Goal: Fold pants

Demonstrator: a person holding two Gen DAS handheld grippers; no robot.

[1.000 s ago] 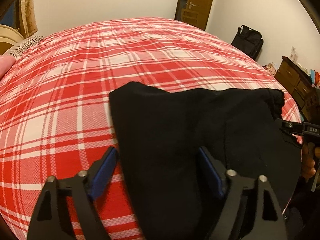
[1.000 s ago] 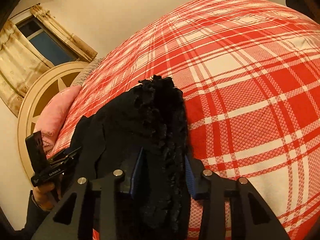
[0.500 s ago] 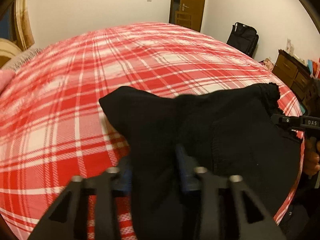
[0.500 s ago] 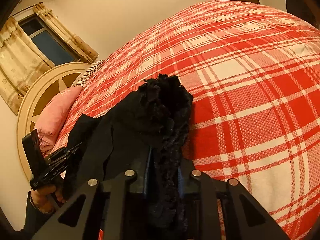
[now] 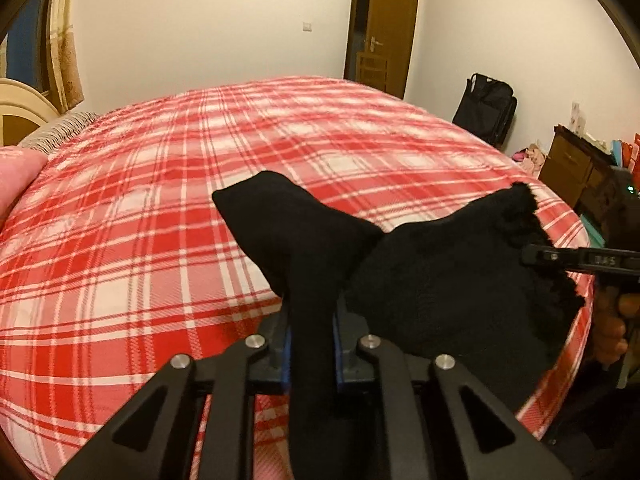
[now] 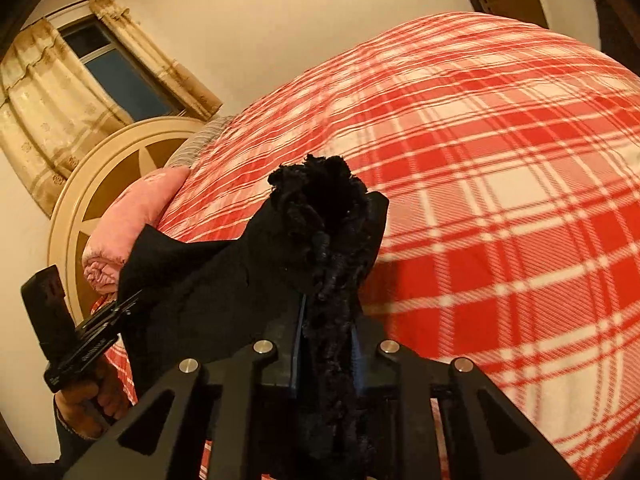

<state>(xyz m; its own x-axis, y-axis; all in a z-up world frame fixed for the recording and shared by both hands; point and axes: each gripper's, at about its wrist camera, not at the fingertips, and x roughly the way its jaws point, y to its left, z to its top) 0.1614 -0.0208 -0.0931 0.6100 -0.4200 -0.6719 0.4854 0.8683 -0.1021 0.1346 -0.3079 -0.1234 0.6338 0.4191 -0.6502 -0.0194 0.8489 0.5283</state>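
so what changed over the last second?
Left gripper went from open to shut on the black pants; right gripper tightened on the frayed end. Both lifted the cloth up off the plaid bedspread. Pink pillow unchanged.

Matt black cloth pants, frayed fuzzy edge; woven plaid bedcover.
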